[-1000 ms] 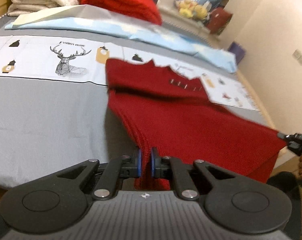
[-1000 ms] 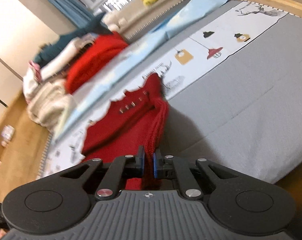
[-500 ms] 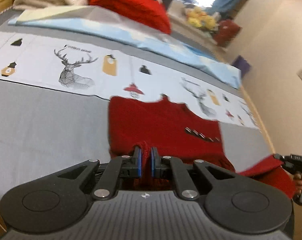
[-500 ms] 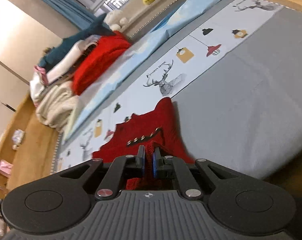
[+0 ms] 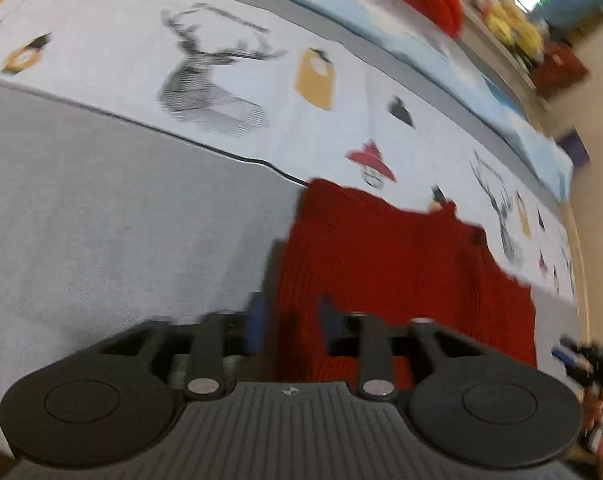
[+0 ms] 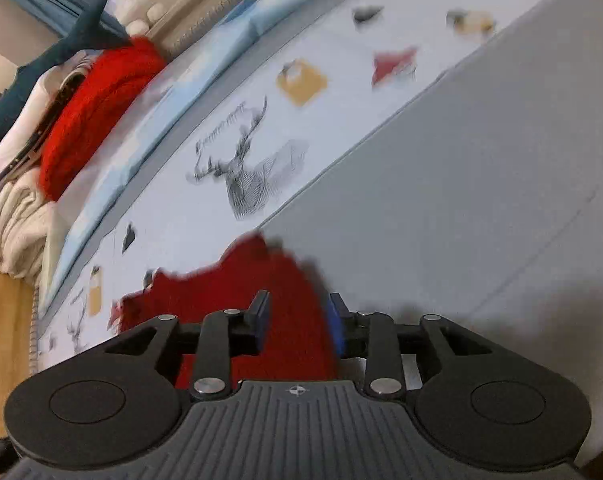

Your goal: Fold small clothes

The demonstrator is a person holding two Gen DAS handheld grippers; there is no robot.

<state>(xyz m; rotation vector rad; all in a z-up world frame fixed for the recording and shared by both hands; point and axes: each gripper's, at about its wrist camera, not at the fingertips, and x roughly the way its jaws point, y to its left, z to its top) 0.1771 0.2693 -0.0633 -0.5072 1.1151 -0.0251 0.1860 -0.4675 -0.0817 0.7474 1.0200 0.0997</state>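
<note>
A dark red knitted garment (image 5: 401,264) lies folded on the grey bedspread (image 5: 101,220), its far edge reaching the white printed band. My left gripper (image 5: 289,326) is open, its jaws standing apart over the garment's near left corner. In the right wrist view the same red garment (image 6: 261,296) lies under my right gripper (image 6: 299,326), which is open above the garment's near right corner. The right gripper also shows in the left wrist view (image 5: 573,360) at the far right.
A white band with deer and lamp prints (image 5: 221,80) crosses the bed. Behind it lie a light blue sheet (image 5: 441,52), a bright red blanket (image 6: 97,108) and a pile of cream bedding (image 6: 13,216). Wooden floor (image 6: 1,340) is at the bed's side.
Both grippers carried the garment's lower edge forward over its upper part and lowered it onto the bed. Both then opened and let go of the cloth.
</note>
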